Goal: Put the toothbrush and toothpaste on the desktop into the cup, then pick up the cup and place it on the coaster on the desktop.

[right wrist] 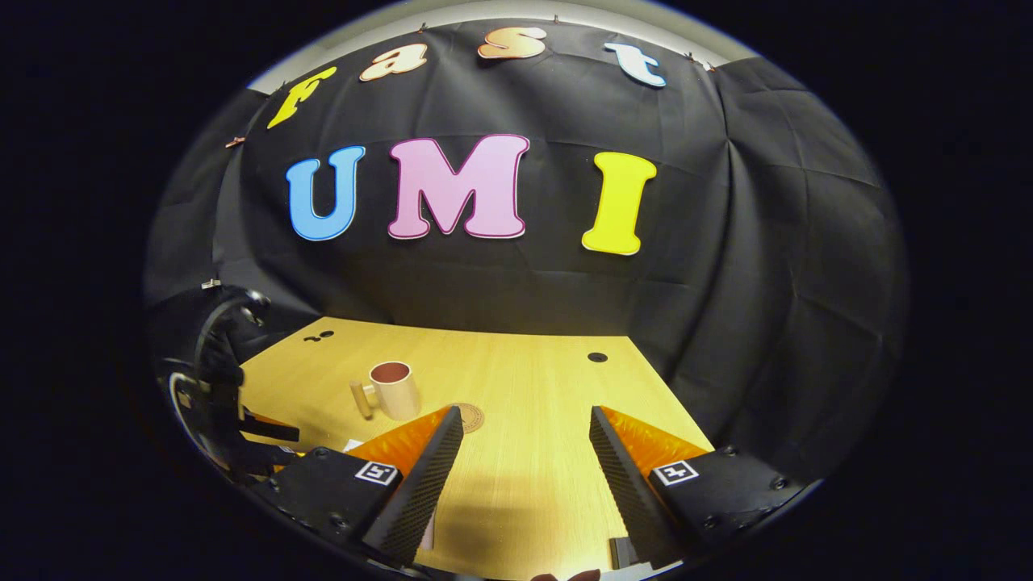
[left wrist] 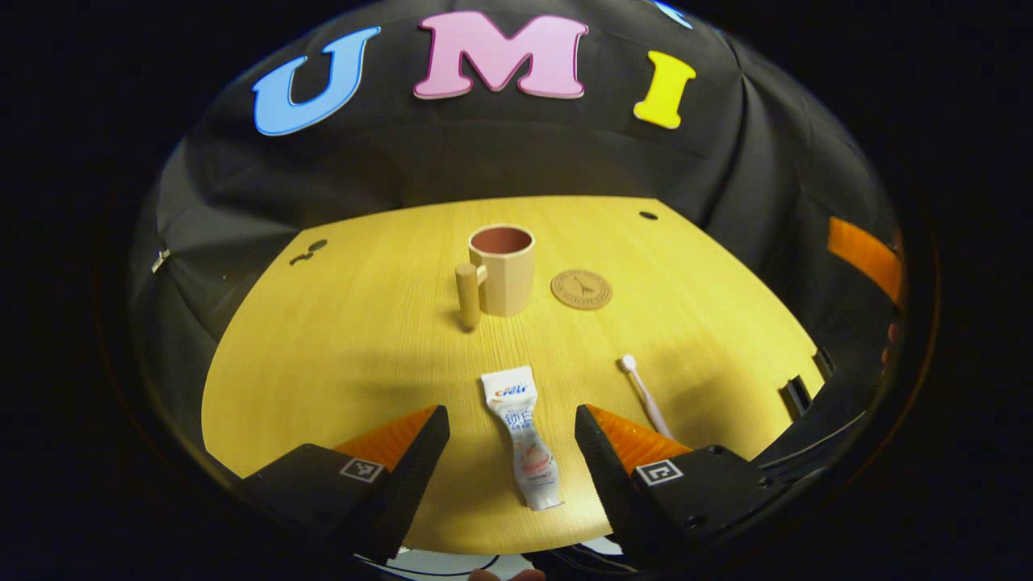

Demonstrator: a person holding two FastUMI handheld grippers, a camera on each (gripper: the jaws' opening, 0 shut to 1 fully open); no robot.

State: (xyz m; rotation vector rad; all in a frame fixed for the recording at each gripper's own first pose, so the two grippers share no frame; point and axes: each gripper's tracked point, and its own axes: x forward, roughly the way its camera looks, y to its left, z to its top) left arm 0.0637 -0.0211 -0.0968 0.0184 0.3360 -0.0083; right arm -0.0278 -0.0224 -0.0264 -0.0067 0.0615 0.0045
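Nothing done yet: left gripper [left wrist: 512, 452] gapes wide over the toothpaste tube [left wrist: 523, 436]; toothbrush [left wrist: 644, 391] at 3 o'clock of it; cup [left wrist: 502, 270] empty at 12, coaster [left wrist: 581, 289] bare; right gripper [right wrist: 524, 468] open, idle.

Left hand-held gripper [left wrist: 512, 440]: black body, orange-backed wedge fingers [left wrist: 420, 452] with ribbed black pads, square black-white marker on each. Right hand-held gripper [right wrist: 524, 448]: same build, small screws in black body.
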